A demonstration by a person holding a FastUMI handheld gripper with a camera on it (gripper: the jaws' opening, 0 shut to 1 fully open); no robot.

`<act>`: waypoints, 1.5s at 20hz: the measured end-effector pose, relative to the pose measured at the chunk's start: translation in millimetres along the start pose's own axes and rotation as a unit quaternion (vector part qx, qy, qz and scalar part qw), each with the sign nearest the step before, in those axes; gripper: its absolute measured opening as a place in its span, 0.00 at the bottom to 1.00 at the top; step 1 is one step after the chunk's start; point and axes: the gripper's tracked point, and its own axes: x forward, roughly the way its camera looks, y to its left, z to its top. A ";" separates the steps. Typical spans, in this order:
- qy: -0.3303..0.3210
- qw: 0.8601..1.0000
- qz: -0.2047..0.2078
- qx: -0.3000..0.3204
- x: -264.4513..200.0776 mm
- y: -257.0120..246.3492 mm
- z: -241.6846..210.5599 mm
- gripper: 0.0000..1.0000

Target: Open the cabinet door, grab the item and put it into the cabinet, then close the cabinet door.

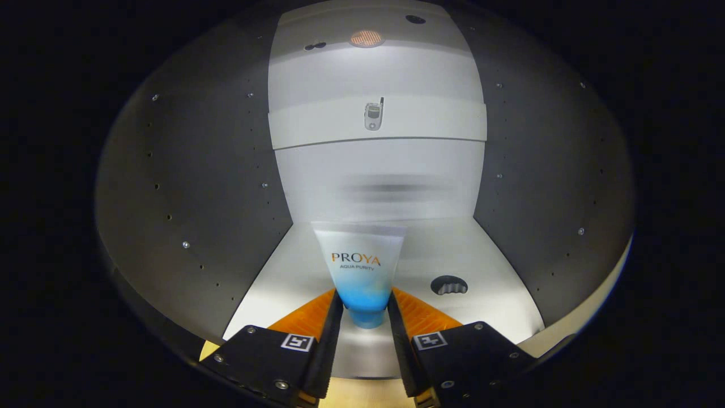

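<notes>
Tongs (365, 309) clench a white-and-blue tube (361, 272) by its blue lower end, both fingers pressing its sides, and hold it upright inside the cabinet (187, 187) — just above the white bottom shelf (487, 260). Grey side walls flank it; the pale back panel (376, 187) stands well beyond. Open floor lies on either side — a dark cut-out (449, 285) sits to the right.

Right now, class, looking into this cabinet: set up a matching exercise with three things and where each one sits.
Things:
1. tube
2. phone
3. gripper

Places:
A. on the upper shelf, beyond the fingers
B. shut on the tube's lower end
C. between the fingers, over the cabinet floor

Pairs: 1-C, 2-A, 3-B
</notes>
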 end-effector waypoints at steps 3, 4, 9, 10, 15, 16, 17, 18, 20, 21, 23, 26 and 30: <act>0.013 1.000 -0.002 -0.005 2.1 -0.7 -8.5 0.51; 0.012 1.000 -0.002 -0.006 1.9 -0.1 -10.1 0.52; -0.011 1.000 -0.003 0.002 -19.2 -3.2 -8.7 0.87; -0.019 1.000 -0.002 0.002 -26.2 -3.7 -6.1 0.94; -0.083 0.997 0.002 -0.008 -86.1 -1.5 9.2 0.94; -0.096 0.995 0.004 -0.008 -100.1 0.5 10.3 0.94; -0.108 0.994 0.007 -0.009 -115.5 2.7 12.3 0.94; -0.121 0.993 0.009 -0.010 -129.7 4.0 14.6 0.94; -0.147 0.989 0.013 -0.009 -162.6 5.9 16.1 0.94; -0.160 0.987 0.017 -0.006 -179.8 8.0 15.7 0.94; -0.178 0.984 0.023 -0.006 -210.3 12.9 9.4 0.94; -0.194 0.981 0.025 -0.018 -248.5 15.7 -4.9 0.94; -0.205 0.978 0.031 -0.009 -292.7 18.5 -21.1 0.94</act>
